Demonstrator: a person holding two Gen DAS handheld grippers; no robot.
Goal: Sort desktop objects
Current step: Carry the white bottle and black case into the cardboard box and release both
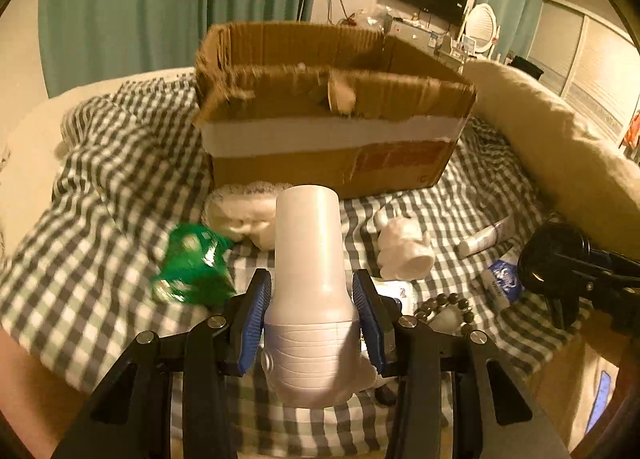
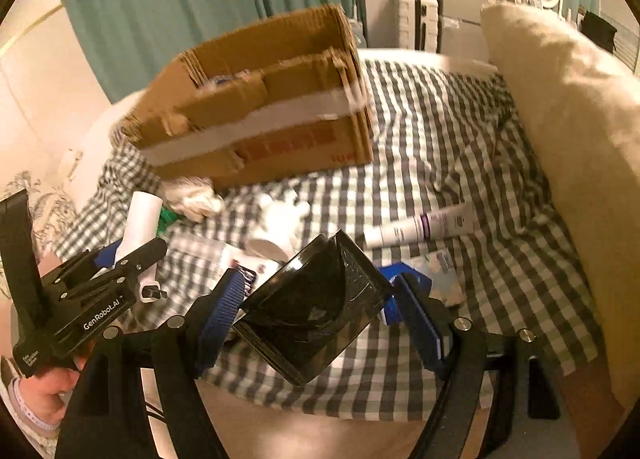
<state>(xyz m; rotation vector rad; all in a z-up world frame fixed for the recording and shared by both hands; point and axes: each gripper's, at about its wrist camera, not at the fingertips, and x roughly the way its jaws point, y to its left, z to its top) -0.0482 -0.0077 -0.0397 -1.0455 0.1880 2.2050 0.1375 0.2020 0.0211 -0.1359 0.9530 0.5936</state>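
Two tools, each gripping one thing: left tool (image 1: pixel 312 295) a white bottle (image 1: pixel 310 259), right tool (image 2: pixel 320 299) a black container (image 2: pixel 316 311).

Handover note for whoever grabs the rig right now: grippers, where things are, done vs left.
Left gripper: shut on the white bottle, lifted over the bed.
Right gripper: shut on the black case, also lifted.
Cardboard box stands open ahead on the checked bedspread.
Done: both items picked up; neither is in the box yet.
Left on the bedspread: green packet, white mug, white tube, bead bracelet.
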